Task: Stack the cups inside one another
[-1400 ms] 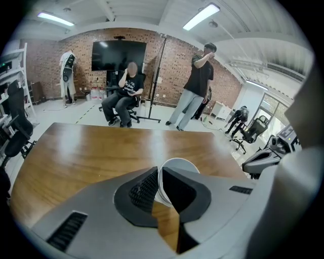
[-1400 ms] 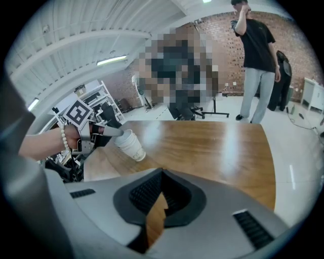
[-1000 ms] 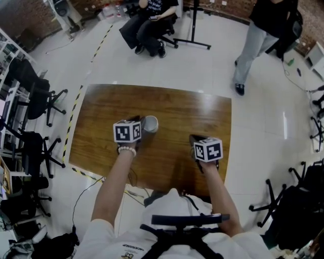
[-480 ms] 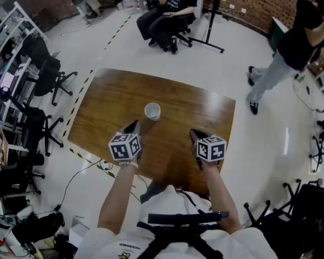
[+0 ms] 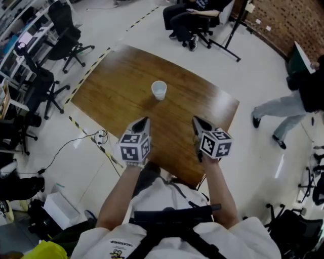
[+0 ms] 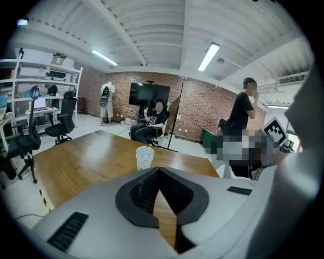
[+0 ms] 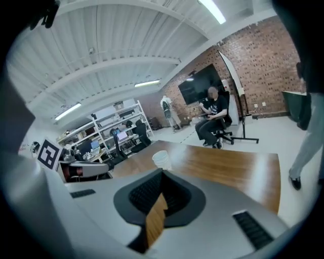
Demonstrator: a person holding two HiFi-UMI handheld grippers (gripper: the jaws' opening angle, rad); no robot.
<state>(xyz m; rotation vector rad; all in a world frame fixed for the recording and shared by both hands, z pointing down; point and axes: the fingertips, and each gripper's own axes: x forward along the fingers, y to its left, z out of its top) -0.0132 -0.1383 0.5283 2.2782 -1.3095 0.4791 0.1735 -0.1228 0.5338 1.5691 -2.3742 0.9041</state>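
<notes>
Cups (image 5: 159, 90), white and nested in one tapered stack, stand upright in the middle of the table (image 5: 116, 86), glossy brown wood. My left gripper (image 5: 144, 122) and right gripper (image 5: 196, 121) hang over its near edge, ribbed black jaws pressed together, empty. A second ago the left was beside the stack; it's now well back. Chairs (image 5: 66, 30) and a seated person (image 5: 190, 15) ring the table
</notes>
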